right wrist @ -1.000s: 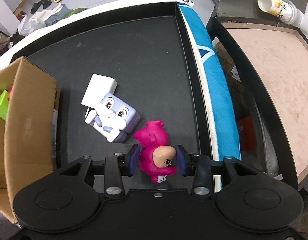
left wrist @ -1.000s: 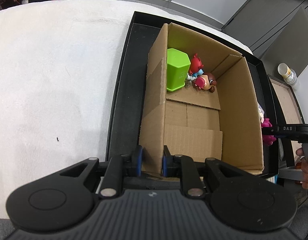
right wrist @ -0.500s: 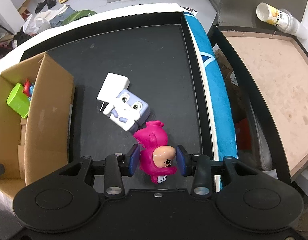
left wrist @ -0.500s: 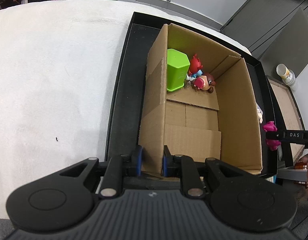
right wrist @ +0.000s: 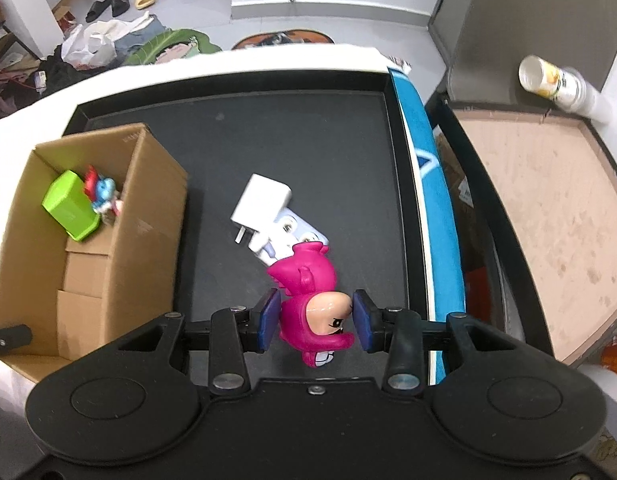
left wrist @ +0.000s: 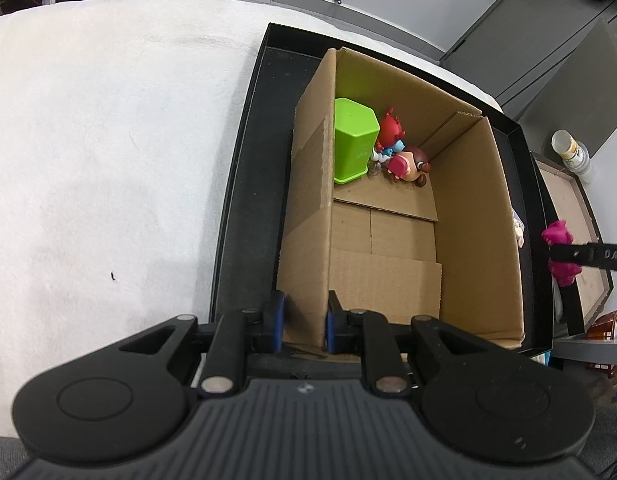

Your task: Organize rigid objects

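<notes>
My right gripper [right wrist: 314, 318] is shut on a pink toy figure [right wrist: 312, 304], held above the black tray [right wrist: 308, 136]. Under it on the tray lie a white charger [right wrist: 262, 202] and a lilac block toy [right wrist: 296, 234], partly hidden by the figure. My left gripper [left wrist: 304, 322] is shut on the near left wall of the open cardboard box [left wrist: 308, 216]. The box [right wrist: 144, 216] holds a green cup [left wrist: 354, 144], a red and blue figure [left wrist: 390, 134] and a round-headed doll [left wrist: 408, 164] at its far end. The pink figure [left wrist: 560, 252] also shows right of the box.
A white cloth [left wrist: 108, 140] covers the table left of the tray. A blue strip [right wrist: 432, 216] runs along the tray's right edge. Beyond it stands a brown-topped side table [right wrist: 540, 216] with a paper cup [right wrist: 556, 82]. Bags and slippers lie on the floor.
My right gripper has risen with the pink figure, away from the charger and block toy, and more of the box has come into its view. The left gripper has kept still.
</notes>
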Demonstrator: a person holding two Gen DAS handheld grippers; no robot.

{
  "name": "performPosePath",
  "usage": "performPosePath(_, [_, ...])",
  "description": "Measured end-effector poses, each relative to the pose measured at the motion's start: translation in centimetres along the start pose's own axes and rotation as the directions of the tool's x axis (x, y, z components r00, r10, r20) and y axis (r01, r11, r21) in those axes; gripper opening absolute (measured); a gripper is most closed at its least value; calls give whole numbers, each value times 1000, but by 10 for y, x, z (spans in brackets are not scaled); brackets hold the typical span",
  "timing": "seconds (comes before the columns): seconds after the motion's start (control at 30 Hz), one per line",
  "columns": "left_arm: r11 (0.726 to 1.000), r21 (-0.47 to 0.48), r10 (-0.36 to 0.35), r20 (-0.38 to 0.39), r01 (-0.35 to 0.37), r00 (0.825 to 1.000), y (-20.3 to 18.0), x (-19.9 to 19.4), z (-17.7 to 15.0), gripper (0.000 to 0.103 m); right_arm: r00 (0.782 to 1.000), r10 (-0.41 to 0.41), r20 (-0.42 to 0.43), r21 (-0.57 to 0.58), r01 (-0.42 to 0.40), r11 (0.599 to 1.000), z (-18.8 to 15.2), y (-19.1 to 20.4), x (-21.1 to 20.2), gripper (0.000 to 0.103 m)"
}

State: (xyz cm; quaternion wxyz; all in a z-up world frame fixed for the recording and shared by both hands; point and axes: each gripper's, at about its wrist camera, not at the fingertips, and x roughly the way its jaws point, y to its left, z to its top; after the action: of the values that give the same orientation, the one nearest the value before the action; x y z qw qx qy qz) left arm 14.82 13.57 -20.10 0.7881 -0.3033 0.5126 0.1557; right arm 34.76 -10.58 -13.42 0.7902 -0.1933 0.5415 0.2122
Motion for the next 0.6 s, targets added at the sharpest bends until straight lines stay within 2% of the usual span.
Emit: performPosePath(0.6, [1000, -18, -24, -15, 24, 1000, 0, 1, 1, 19, 996, 31, 79, -84, -25, 996, 24, 52, -40, 39])
